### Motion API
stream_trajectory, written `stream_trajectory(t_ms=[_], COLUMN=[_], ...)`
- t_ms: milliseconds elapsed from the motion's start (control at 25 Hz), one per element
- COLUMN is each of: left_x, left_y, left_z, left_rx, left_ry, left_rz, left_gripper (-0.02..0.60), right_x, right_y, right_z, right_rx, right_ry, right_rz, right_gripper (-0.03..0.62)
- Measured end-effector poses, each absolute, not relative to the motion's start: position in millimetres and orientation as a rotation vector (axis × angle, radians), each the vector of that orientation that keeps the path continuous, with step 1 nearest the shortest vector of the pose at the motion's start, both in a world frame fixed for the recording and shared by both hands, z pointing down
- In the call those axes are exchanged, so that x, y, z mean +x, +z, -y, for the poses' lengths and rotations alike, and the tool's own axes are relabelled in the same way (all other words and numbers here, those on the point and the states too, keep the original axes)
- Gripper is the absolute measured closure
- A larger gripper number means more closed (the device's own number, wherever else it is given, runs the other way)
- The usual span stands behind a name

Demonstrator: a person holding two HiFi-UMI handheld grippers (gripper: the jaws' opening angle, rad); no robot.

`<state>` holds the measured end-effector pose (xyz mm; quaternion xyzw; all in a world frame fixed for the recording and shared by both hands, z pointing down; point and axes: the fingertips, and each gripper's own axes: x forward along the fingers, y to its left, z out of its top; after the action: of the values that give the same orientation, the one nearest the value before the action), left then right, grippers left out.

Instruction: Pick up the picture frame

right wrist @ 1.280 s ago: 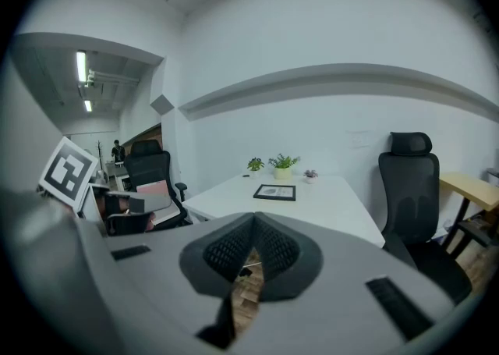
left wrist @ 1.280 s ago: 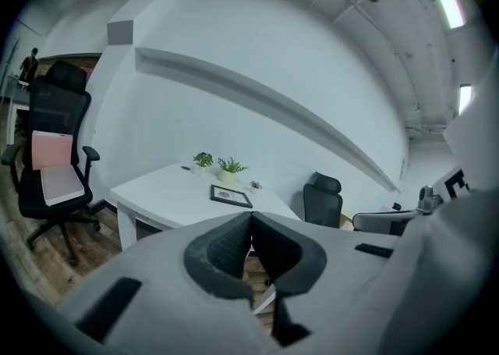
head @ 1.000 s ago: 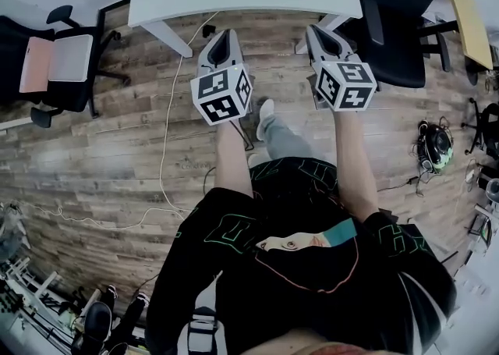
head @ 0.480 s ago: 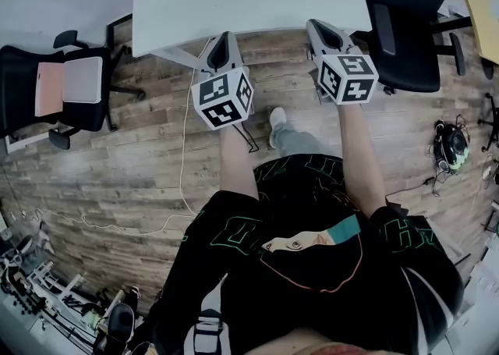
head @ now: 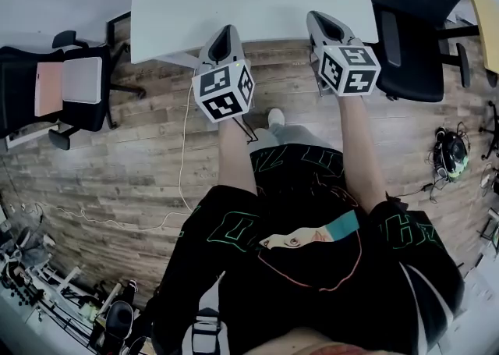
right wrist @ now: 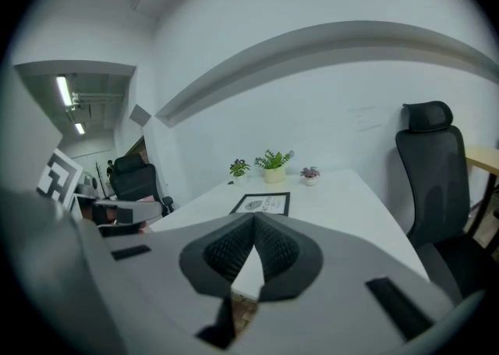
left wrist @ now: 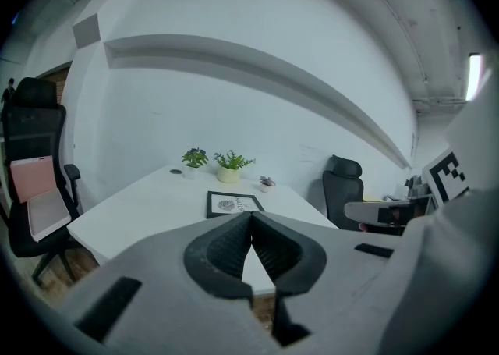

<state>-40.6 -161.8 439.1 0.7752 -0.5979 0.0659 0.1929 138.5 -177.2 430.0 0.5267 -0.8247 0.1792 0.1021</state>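
**A:** How do the left gripper's jaws stand?

**B:** The left gripper [left wrist: 251, 217] is clenched. Its ribbed pads [left wrist: 226, 247] meet at the tips and nothing sits between them.

**A:** And the right one?

**B:** It is the same. The right gripper [right wrist: 254, 219] has its pads [right wrist: 229, 250] pressed together and holds nothing. The person has one gripper in each hand, side by side with arms stretched forward, and each marker cube [head: 223, 92] faces up toward the head camera.

**A:** Where is the picture frame?

**B:** The picture frame [left wrist: 234, 204] lies flat on the white table [head: 179, 10], far of both grippers and well apart from them. It is black-edged with a pale print inside. In the head view it sits between the lines of the two grippers, cut off by the top edge. In that view both pairs of tips overlap the table's near edge.

**A:** What else is on the table?

**B:** Three small potted plants [left wrist: 231, 165] stand in a row near the far edge, beyond the frame.

**A:** And around it?

**B:** A black office chair [head: 421, 18] stands at the table's right. Another black chair [head: 54, 84] stands at its left, with pink and white flat items on the seat. The wooden floor [head: 117, 174] has a white cable [head: 185, 158] trailing across it.
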Motion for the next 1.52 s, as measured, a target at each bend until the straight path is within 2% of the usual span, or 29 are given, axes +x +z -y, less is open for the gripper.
stream_trajectory(t_ms=[600, 1520], left_x=[-55.2, -73.7], left_y=[418.0, 514.6], left_z=[213.4, 345.1], left_rx=[2.215, 2.034], left_ry=[0.221, 0.409], left_rz=[1.690, 1.560], left_gripper=[0.574, 0.574], right_x=[117.6, 104.5], right_y=[407.0, 500.7], right_z=[232.7, 359.4], right_rx=[1.548, 1.521], right_ry=[0.507, 0.730], right_rz=[2.501, 2.312], right_gripper=[0.589, 0.589])
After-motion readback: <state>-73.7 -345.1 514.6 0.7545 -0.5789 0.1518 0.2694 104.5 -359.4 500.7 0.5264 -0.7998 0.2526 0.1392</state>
